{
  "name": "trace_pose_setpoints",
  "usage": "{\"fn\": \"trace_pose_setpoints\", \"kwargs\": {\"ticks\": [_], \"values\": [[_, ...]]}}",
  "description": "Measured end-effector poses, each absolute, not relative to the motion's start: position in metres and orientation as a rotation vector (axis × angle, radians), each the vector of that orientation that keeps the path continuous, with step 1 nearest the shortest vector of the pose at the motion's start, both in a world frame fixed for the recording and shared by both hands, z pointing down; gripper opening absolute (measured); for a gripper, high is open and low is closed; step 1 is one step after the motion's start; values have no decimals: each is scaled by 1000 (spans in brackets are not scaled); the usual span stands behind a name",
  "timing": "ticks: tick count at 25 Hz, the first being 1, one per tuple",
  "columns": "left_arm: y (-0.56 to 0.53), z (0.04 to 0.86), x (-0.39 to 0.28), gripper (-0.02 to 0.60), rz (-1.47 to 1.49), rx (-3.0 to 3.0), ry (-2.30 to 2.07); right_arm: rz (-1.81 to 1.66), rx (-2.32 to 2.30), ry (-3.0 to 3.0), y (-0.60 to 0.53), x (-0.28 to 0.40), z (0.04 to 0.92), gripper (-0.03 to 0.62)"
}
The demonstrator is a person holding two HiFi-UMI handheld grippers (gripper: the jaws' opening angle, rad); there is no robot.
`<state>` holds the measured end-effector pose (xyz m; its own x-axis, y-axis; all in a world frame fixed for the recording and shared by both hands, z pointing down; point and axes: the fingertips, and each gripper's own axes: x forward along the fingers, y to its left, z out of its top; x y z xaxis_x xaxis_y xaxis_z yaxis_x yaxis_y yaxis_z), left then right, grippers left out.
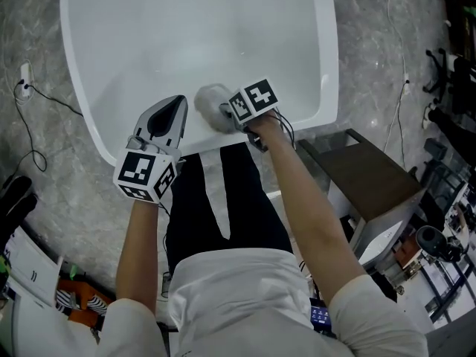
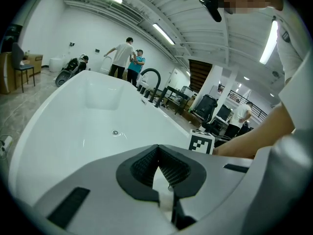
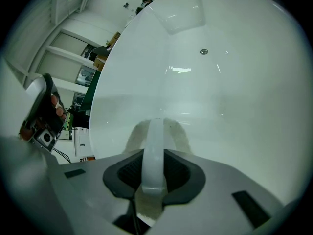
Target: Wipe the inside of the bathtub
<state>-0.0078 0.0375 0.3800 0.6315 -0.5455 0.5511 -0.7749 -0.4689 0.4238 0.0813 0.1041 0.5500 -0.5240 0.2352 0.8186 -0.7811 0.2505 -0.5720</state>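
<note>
Left claw (image 1: pixel 177 104) hangs just over the near rim of the bathtub (image 1: pixel 193 28), its jaws pressed together at the tips with nothing between them. In the left gripper view, the white basin (image 2: pixel 98 121) stretches out ahead of this claw (image 2: pixel 157 149), and the drain (image 2: pixel 115 132) sits well beyond it and a touch to its left. To its right, the marker cube (image 2: pixel 201 142) of the other gripper pokes up over the rim.

Over to the right claw (image 1: pixel 224 111), lower down inside the tub, and it's clamped on a sponge (image 1: pixel 211 105). The right gripper view shows the jaws (image 3: pixel 155 156) closed on the sponge's white handle (image 3: pixel 155 141). The pale pad (image 3: pixel 180 137) spreads out just ahead of them, flat against the tub's inner wall (image 3: pixel 220 92). The drain (image 3: pixel 204 52) lies far ahead of this claw, slightly right.
</note>
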Motion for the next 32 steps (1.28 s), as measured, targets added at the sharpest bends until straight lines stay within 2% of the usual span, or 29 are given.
{"fn": "trace_pose_setpoints", "kwargs": {"ticks": [32], "values": [[35,390,68,6,466,2224,-933,1398,620,-1597,86,211,550,95]]}}
